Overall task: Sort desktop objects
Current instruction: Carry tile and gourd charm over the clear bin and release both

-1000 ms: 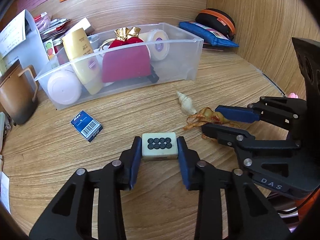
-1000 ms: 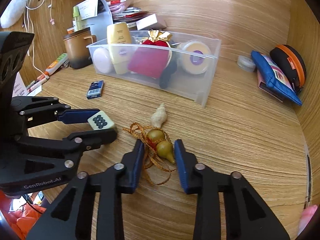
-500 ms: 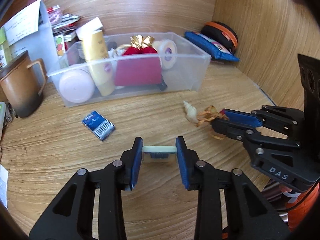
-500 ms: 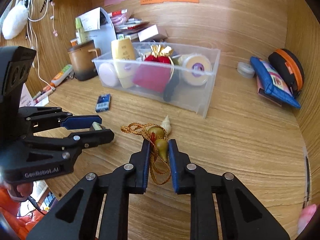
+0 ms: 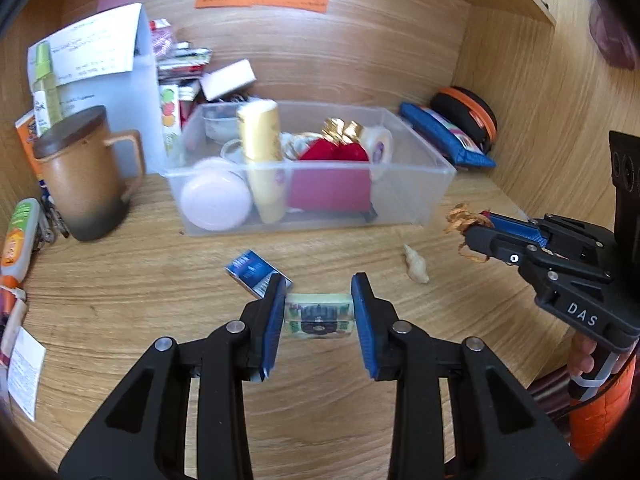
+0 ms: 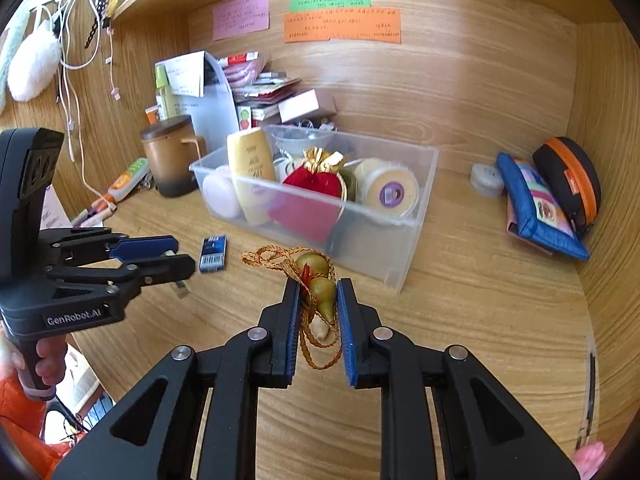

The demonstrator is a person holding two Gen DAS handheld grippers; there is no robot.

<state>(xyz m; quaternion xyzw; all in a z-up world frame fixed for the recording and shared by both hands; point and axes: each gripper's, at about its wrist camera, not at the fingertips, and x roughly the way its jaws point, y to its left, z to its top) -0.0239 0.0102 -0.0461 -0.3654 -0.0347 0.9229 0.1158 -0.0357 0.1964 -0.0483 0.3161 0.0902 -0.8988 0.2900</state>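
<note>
Left gripper point(image 5: 319, 312) jaws clamp mahjong tile point(image 5: 319, 315); right gripper point(image 6: 319, 318) jaws pinch gourd charm point(image 6: 320, 280), both lifted short of clear bin point(image 6: 404, 236). Carry over rim, release inside.

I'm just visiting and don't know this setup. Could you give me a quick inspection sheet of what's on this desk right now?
Surface: wooden desk, inside a wood-walled nook.
Job's things: clear bin holding a yellow tube, a red pouch and a tape roll; shell and blue box lying on the desk.
Clutter: brown mug, blue pouch, black case.
Grippers: left gripper shut on a tile; right gripper shut on a gourd charm, both lifted.
Cables: white cords hang on the left wall.
Surroundings: sticky notes on the back wall.
</note>
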